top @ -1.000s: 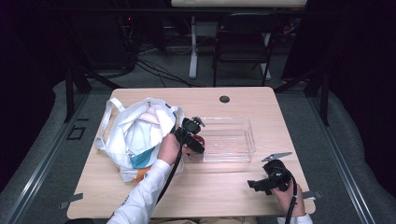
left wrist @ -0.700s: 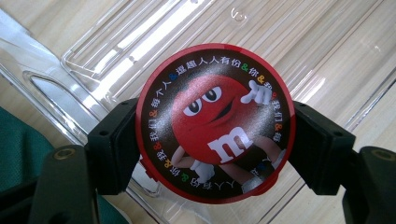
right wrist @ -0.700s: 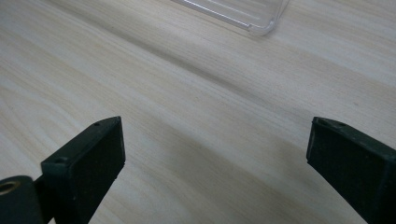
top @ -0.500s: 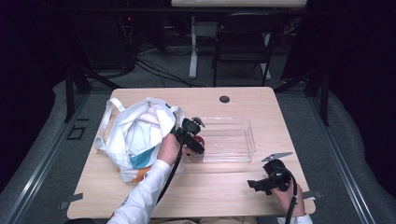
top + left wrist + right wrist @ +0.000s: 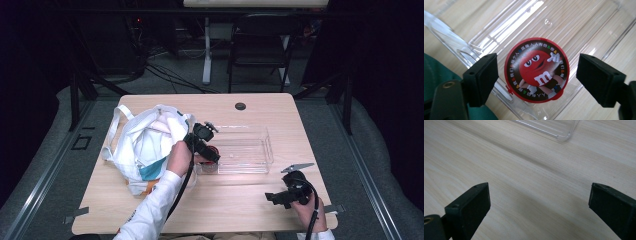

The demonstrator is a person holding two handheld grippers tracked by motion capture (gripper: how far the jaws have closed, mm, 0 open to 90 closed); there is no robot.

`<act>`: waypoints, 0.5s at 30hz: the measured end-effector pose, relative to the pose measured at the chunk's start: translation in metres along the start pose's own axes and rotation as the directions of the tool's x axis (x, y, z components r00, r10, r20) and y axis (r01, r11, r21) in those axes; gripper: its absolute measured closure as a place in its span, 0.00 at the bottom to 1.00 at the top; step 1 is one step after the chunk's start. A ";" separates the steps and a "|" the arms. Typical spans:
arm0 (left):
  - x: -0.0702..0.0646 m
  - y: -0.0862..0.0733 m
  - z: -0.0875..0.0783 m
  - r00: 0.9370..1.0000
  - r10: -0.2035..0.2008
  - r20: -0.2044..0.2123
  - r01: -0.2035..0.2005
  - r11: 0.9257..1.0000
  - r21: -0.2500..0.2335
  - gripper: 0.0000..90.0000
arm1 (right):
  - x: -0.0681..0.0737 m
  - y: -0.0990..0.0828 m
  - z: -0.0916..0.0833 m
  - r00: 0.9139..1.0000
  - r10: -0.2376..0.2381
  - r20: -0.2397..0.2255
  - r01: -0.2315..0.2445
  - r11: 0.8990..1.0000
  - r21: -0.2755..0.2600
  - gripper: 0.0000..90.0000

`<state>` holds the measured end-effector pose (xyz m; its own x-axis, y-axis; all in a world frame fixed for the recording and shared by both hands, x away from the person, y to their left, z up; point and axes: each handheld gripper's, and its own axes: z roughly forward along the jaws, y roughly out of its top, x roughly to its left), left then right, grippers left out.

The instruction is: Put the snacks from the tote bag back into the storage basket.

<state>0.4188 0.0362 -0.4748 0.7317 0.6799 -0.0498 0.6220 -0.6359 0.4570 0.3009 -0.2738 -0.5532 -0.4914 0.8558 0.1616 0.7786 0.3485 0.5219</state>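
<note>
A round red candy tub point(image 5: 537, 69) with a cartoon lid lies in the left end of a clear plastic tray point(image 5: 247, 150). My left gripper point(image 5: 537, 80) hovers right over the tub, open, its jaws wide on either side and apart from it. From the high view the left gripper point(image 5: 206, 145) sits at the tray's left end, with the red tub point(image 5: 212, 150) just showing beneath it. My right gripper point(image 5: 281, 196) rests low near the table's front right, open with bare wood between its jaws. A corner of the tray point(image 5: 559, 131) shows ahead of it.
A white tote bag point(image 5: 145, 145) with teal and orange items inside lies on the table's left half, close behind the left hand. A round cable hole point(image 5: 240, 106) sits near the far edge. A dark chair point(image 5: 257, 45) stands beyond the table.
</note>
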 end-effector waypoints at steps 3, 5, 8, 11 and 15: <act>0.001 0.000 -0.010 1.000 0.006 -0.005 -0.006 1.000 -0.018 0.17 | 0.000 0.000 0.000 1.000 -0.004 -0.005 0.004 1.000 0.004 0.04; 0.002 -0.001 -0.016 1.000 0.003 -0.013 -0.003 1.000 -0.030 0.15 | 0.000 0.000 0.000 1.000 0.002 -0.009 -0.002 1.000 -0.004 0.04; 0.005 -0.003 -0.026 1.000 0.002 -0.021 -0.003 0.999 -0.050 0.11 | 0.000 0.000 0.000 1.000 -0.003 -0.005 0.003 1.000 0.002 0.04; 0.010 -0.007 -0.037 1.000 -0.006 -0.028 0.004 0.997 -0.071 0.10 | 0.000 0.000 0.000 1.000 -0.004 -0.005 0.004 1.000 0.003 0.04; 0.018 -0.012 -0.053 0.999 -0.013 -0.038 0.009 0.996 -0.089 0.09 | 0.000 0.000 0.000 1.000 -0.004 -0.004 0.004 1.000 0.003 0.04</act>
<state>0.4098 0.0756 -0.4338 0.7123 0.7016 -0.0215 0.6017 -0.5944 0.5335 0.3009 -0.2737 -0.5530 -0.4963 0.8527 0.1630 0.7776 0.3531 0.5202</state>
